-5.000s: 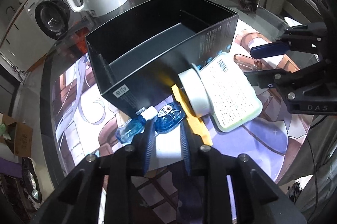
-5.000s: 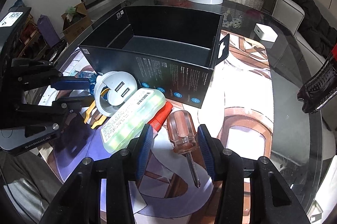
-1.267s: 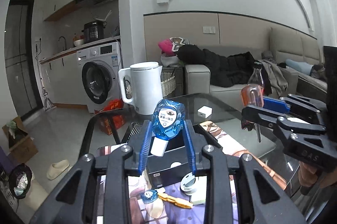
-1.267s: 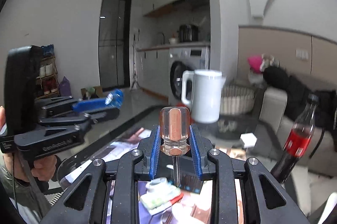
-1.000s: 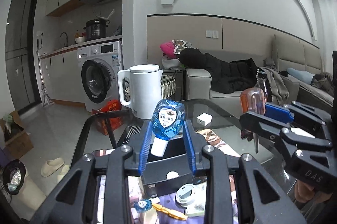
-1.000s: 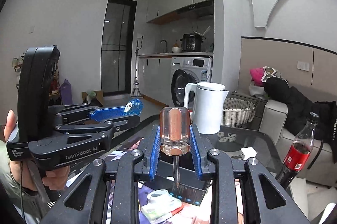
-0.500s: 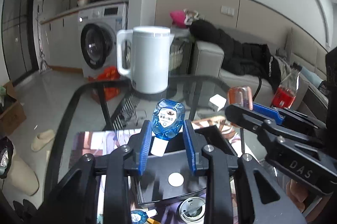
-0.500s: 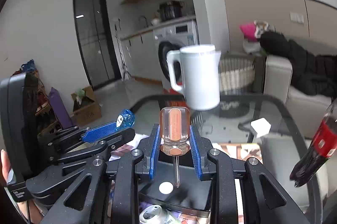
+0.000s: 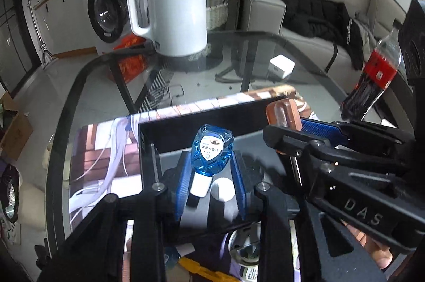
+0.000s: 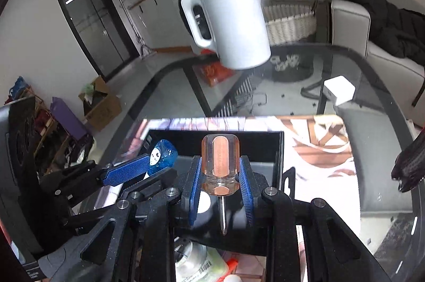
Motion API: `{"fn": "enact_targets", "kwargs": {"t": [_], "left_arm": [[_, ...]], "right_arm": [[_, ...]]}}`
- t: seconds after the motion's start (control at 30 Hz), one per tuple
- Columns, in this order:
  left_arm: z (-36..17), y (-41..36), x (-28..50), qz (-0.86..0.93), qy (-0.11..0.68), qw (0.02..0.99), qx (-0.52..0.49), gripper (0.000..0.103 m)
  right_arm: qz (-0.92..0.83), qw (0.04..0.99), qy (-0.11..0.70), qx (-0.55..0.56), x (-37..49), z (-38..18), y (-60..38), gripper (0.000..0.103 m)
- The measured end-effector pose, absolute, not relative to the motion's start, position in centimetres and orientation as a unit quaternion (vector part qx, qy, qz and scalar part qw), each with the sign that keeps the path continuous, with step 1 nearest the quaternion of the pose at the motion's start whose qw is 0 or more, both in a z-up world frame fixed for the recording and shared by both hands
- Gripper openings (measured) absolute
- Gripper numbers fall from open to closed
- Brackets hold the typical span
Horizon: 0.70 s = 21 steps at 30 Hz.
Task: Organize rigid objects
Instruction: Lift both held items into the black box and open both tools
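My left gripper [image 9: 211, 173] is shut on a small blue bottle with a white cap [image 9: 211, 152] and holds it upright above the open black box [image 9: 202, 120]. My right gripper [image 10: 219, 182] is shut on the clear orange handle of a screwdriver [image 10: 219, 162], its shaft pointing down toward me, also above the black box [image 10: 265, 146]. Each gripper shows in the other's view: the right gripper [image 9: 289, 128] with the screwdriver handle [image 9: 283, 113], the left gripper [image 10: 148, 163] with the blue bottle [image 10: 162, 153]. A white disc [image 9: 221, 189] lies on the box floor.
A white kettle [image 9: 175, 11] stands at the back of the glass table [image 9: 305, 64]. A white charger cube [image 9: 281, 67] and a cola bottle [image 9: 377, 72] are at the right. A round white item [image 9: 243, 244], a yellow tool [image 9: 202, 268] and a pale green pack [image 10: 212, 268] lie in front of the box.
Both grippers have tilted down and moved forward over the black box with their loads. The box now fills more of both views, and the room behind has slid upward.
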<state>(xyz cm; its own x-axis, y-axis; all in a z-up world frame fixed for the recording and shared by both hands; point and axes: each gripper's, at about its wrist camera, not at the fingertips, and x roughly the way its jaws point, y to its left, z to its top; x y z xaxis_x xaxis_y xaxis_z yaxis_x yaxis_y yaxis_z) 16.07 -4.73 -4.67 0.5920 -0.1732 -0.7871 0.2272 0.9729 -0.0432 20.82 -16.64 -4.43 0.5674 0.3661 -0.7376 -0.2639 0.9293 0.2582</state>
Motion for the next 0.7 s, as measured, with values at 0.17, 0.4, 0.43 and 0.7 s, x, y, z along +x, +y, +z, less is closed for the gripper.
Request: {"fn": "enact_targets", "kwargs": {"t": [0.17, 0.4, 0.43, 0.7], "left_arm": [[-6.0, -4.9, 16.5, -0.110, 0.474, 0.873, 0.036, 0.029], [-7.0, -5.4, 17.1, -0.107, 0.500, 0.858, 0.042, 0.029], [-7.0, -5.4, 17.1, -0.107, 0.501, 0.858, 0.041, 0.029], [-7.1, -5.0, 17.1, -0.104, 0.498, 0.860, 0.029, 0.041]], "right_arm": [[0.172, 0.861, 0.475, 0.066, 21.4, -6.3, -16.7, 0.027], [0.169, 0.853, 0.492, 0.045, 21.6, -7.5, -15.9, 0.027], [0.167, 0.854, 0.491, 0.042, 21.6, -7.4, -15.9, 0.027], [0.169, 0.853, 0.492, 0.048, 21.4, -7.1, -16.0, 0.028]]}}
